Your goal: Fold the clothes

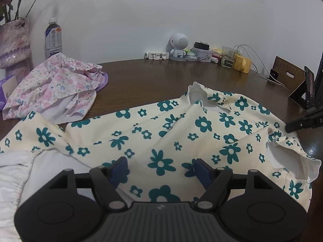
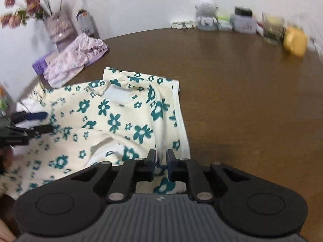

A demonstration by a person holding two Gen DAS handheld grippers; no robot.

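Observation:
A cream garment with teal flowers [image 1: 181,133] lies spread and rumpled on the brown table [image 1: 151,76]; its white inside shows at the left. My left gripper [image 1: 160,166] is open, its blue-padded fingers just above the cloth near its front edge. In the right wrist view the same garment [image 2: 113,119] lies left of centre. My right gripper [image 2: 161,157] has its fingers close together with a narrow gap, at the garment's near right hem; whether cloth is pinched I cannot tell. The left gripper [image 2: 43,122] shows at the far left, open.
A pink floral garment [image 1: 54,88] lies crumpled at the back left, beside a vase [image 1: 15,42] and a bottle [image 1: 53,38]. A small robot figure [image 1: 178,47], boxes, a jar and a yellow mug [image 1: 242,63] line the wall. A cardboard stand [image 1: 290,80] is at right.

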